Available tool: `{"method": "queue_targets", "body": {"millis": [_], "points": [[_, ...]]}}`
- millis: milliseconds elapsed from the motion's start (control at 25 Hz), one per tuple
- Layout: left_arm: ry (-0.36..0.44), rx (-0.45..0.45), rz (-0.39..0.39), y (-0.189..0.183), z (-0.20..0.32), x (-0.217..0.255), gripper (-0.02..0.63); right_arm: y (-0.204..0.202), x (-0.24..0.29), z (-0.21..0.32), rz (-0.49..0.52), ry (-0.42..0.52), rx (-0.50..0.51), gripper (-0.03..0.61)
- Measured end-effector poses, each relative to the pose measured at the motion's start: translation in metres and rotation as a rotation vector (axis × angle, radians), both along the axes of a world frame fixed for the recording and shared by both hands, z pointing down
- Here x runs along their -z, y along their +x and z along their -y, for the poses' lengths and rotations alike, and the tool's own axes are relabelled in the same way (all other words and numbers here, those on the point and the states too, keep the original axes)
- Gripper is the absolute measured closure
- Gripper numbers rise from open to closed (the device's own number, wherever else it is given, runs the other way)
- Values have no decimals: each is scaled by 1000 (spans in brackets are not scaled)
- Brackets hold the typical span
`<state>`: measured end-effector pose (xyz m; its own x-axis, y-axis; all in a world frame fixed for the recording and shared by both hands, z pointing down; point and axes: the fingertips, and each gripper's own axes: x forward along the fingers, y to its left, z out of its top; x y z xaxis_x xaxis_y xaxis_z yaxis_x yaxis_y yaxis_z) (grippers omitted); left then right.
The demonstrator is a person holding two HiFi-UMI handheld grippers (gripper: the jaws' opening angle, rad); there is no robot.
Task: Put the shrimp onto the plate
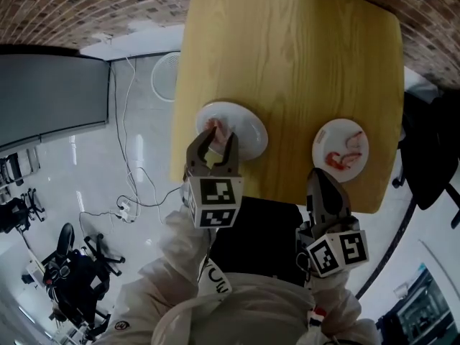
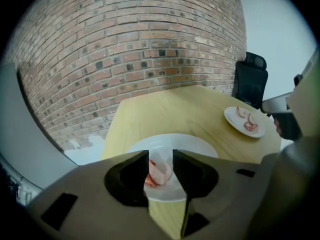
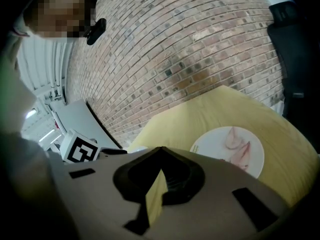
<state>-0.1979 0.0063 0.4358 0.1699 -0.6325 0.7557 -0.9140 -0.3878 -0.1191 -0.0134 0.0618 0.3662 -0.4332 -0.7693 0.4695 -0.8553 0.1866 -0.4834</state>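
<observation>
Pink curled shrimp (image 2: pixel 159 171) is sitting between the jaws of your left gripper (image 1: pixel 216 141), and both jaws are pressing on it, so you are gripping it. You are holding it over the near-left part of the left white round plate (image 1: pixel 248 124) on the pale yellow wooden table (image 1: pixel 287 63). Whether it is touching the plate, I cannot tell.

Your right gripper (image 1: pixel 321 180) is hanging at the table's near edge, jaws together and empty.

The right white plate (image 1: pixel 330 136), well apart, is carrying two other pink shrimp (image 1: pixel 339 160).

Judgement: if the left plate is your goal, you are nearing the end, with only the release and withdrawal left. If the right plate is, the whole carry is waiting.
</observation>
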Motion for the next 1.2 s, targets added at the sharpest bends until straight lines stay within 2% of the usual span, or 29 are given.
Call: {"method": "queue_targets", "body": {"millis": [240, 640, 840, 1200], "points": [[-14, 14, -9, -7, 5, -12, 442, -9, -7, 2, -11, -20, 10, 555], [-49, 30, -30, -10, 6, -24, 439, -15, -13, 7, -13, -36, 18, 555], [-61, 17, 14, -14, 5, -29, 439, -17, -15, 9, -21, -40, 21, 555], [-58, 8, 27, -12, 5, -29, 443, -11, -19, 6, -16, -47, 15, 555]]}}
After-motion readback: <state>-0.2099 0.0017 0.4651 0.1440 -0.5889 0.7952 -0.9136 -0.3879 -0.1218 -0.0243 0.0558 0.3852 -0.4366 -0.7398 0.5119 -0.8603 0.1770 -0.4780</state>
